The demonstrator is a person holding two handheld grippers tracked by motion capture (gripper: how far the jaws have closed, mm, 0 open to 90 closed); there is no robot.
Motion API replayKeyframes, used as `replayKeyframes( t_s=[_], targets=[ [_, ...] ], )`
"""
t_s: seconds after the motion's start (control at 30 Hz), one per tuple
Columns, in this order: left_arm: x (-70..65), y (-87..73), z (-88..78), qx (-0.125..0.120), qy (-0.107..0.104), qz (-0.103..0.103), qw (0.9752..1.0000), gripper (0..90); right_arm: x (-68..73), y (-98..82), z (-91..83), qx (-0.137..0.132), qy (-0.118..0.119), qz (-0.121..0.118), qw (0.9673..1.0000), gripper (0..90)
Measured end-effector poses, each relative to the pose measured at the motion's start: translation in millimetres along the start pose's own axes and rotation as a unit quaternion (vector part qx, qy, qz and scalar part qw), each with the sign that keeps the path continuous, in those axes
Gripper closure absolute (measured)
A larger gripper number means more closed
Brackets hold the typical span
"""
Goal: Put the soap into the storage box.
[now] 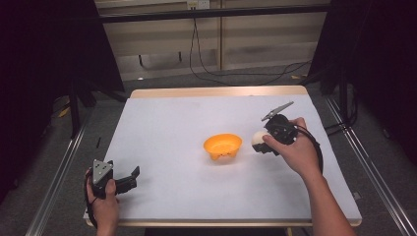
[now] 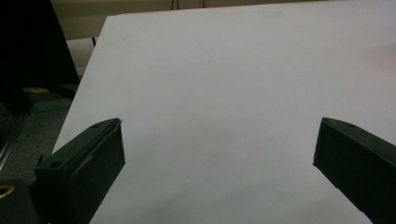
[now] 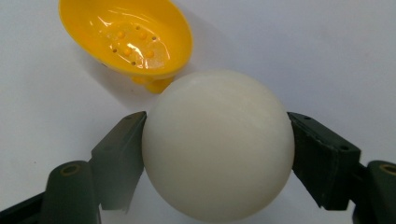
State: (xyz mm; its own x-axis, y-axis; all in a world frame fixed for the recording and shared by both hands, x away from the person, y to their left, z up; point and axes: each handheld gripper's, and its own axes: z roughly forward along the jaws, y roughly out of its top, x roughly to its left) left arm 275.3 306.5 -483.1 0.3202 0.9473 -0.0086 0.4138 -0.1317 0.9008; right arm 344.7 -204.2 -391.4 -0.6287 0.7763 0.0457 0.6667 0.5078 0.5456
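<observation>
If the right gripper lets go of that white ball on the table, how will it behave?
The white ball looks smooth and round, so it would probably roll. The right gripper pinches only its sides, so it may slip. It seems rigid, undented by the jaws.

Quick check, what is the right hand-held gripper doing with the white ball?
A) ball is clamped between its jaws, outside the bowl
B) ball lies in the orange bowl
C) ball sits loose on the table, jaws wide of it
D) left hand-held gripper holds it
A: the right hand-held gripper has both pads pressed on the white ball, with the orange bowl empty beyond it.
</observation>
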Motion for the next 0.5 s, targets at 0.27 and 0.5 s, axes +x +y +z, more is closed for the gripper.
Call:
replayKeyframes(
  t_s=[0.27,0.5],
  targets=[
    [0.3,0.1,0.1,0.000,-0.001,0.000,1.0000,1.9,6.2,13.2,2.0,-0.010,0.006,-0.011,0.9999,24.1],
    [0.4,0.0,0.2,-0.001,-0.003,-0.001,1.0000,1.9,14.9,25.2,6.2,-0.014,0.015,-0.013,0.9997,24.0]
  ],
)
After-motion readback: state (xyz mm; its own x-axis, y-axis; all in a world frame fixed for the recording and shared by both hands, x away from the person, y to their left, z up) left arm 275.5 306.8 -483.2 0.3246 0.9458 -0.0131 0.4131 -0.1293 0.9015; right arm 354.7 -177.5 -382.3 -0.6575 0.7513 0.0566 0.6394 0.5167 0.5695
